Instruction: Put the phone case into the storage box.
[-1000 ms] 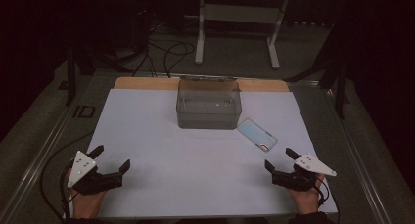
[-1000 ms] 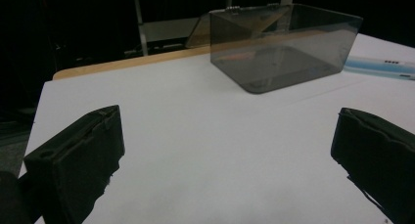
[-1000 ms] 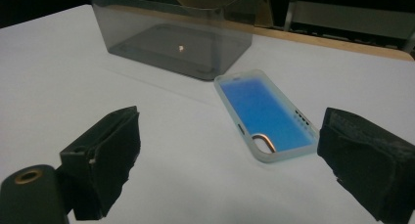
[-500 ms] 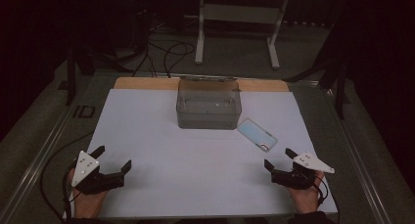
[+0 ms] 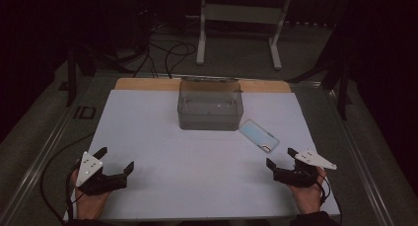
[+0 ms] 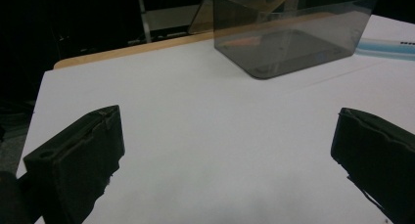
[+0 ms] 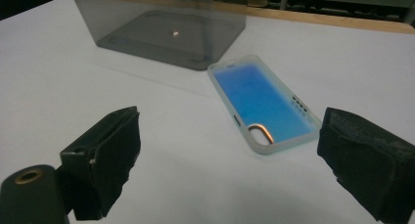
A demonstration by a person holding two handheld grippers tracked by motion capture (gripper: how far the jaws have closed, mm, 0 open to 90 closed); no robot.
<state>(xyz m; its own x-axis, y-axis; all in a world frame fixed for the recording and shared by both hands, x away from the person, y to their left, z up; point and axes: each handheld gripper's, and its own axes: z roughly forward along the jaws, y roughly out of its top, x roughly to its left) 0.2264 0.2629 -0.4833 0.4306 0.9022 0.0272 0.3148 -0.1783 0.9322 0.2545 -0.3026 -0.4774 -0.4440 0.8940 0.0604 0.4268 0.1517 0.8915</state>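
Resting at the lower left of the high view, the left tongs [image 5: 114, 163] gape wide and hold nothing, with the person's left hand [image 5: 88, 201] behind them at the bottom edge. At the lower right of that view the right tongs [image 5: 281, 158] are likewise spread wide and hold nothing, gripped by the right hand [image 5: 308, 196]. A phone case [image 5: 259, 135], pale with a blue inside, lies flat on the white table [image 5: 197, 176] just above and left of the right tongs, apart from them. In the right gripper view the case [image 7: 262, 104] sits right of centre, between the two black jaws but farther off, its camera cutout toward the bottom of the frame. A clear smoky box [image 5: 210, 105] stands upright at the upper middle of the high view, just beside the case's upper end; in the left gripper view the box [image 6: 293, 31] fills the upper right.
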